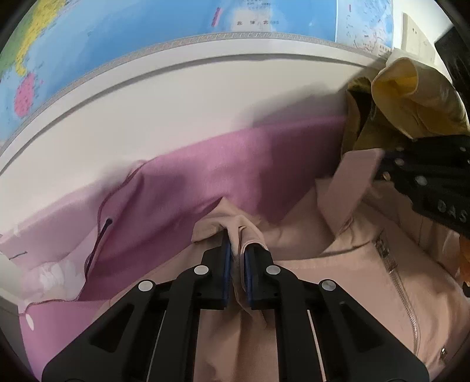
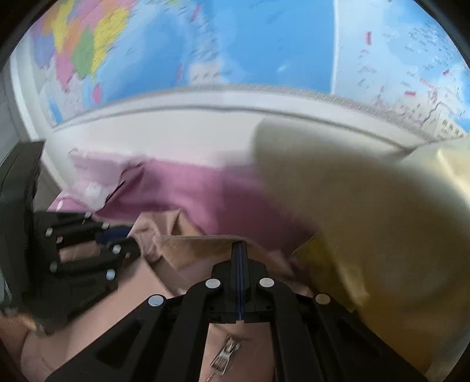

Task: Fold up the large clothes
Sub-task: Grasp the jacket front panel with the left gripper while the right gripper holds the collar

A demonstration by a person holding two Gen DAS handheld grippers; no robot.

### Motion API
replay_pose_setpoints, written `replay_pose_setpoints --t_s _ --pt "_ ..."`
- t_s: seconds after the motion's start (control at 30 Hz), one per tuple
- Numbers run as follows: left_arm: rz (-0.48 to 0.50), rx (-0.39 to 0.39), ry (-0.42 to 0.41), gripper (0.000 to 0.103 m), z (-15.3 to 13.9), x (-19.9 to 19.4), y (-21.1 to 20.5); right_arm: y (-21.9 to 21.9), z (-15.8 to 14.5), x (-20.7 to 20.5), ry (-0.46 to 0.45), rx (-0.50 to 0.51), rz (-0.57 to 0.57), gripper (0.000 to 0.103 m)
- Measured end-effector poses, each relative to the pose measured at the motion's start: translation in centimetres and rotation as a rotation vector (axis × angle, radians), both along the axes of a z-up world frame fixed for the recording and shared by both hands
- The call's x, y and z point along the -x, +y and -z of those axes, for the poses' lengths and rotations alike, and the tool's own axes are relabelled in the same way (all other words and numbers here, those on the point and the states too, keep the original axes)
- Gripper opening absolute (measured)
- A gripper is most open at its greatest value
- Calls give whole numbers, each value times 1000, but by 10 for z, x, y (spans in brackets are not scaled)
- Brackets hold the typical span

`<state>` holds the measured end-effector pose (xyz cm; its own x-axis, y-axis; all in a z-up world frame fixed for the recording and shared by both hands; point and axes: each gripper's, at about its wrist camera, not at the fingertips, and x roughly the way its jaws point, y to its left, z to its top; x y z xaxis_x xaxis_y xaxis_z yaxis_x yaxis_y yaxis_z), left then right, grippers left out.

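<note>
On the pink sheet [image 1: 241, 164] in front of the wall map [image 1: 164, 26] lies the beige jacket [image 1: 332, 282], spread under both of my grippers. My left gripper [image 1: 237, 245] is nearly closed, its blue pads pinching a bunched fold of the jacket's cloth, which pokes out past the fingertips and runs back between the fingers toward the camera. The jacket's zipper [image 1: 404, 296] runs off to the right of that grip, well clear of it. My right gripper [image 2: 240, 249] has its pads pressed flat together on a thin edge of the same beige cloth, which stretches leftward from the tips as a taut flap. The zipper pull [image 2: 224, 352] lies just beneath that gripper's body. To the right of it a yellow garment [image 2: 367, 223] is heaped, blurred, covering part of the sheet and lying against the jacket's edge.
</note>
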<state>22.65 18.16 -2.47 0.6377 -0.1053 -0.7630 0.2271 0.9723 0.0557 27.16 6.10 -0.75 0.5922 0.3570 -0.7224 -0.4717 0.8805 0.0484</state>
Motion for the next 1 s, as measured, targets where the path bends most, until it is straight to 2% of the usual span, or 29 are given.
replay_pose_setpoints --t_s 0.17,0.27,0.3,0.33,0.37,0.4,0.47,0.5,0.53,0.57,0.63,0.7,0.73,0.8,0.87,0.93,0.97,1.0 --pt "-21 -10 -20 8 -8 -1 -2 -14 -8 1 -5 9 -11 0" --pt "-35 -40 -23 8 -3 -5 -7 -16 4 12 25 58 -50 5" --pt "-19 -49 3 9 1 -6 -9 -15 8 18 24 86 -60 25" --pt "-10 -58 21 11 4 -7 -10 -13 15 23 31 126 -73 63" --pt "-15 -81 31 15 8 -6 -10 -13 23 31 43 180 -92 73" --pt "-16 -86 33 20 10 -3 -9 -13 27 35 44 210 -100 74" --pt "-9 -69 36 28 8 5 -5 -16 37 45 28 301 -118 68" --pt "-12 -71 31 37 8 9 -4 -16 42 50 20 345 -132 58" --pt "-15 -74 23 42 7 12 -2 -18 45 52 19 364 -146 38" --pt "-21 -81 16 52 6 14 -2 -17 47 52 36 364 -166 26" --pt "-30 -86 14 53 3 22 1 -21 43 48 47 355 -153 2" --pt "-35 -96 7 58 -5 38 4 -22 34 48 -56 427 -68 1" --pt "-37 -104 -16 60 -10 48 7 -26 30 43 -60 406 -38 1" --pt "-19 -94 -66 72 -26 81 16 -43 25 33 12 301 -3 1" --pt "-9 -88 -97 74 -38 114 27 -50 20 42 -3 271 -4 2" --pt "13 -78 -129 77 -54 160 50 -66 7 65 -36 260 23 23" --pt "15 -76 -140 82 -56 174 54 -74 0 80 -42 221 11 27" --pt "20 -61 -156 85 -56 200 65 -89 -11 106 -56 166 -6 44"
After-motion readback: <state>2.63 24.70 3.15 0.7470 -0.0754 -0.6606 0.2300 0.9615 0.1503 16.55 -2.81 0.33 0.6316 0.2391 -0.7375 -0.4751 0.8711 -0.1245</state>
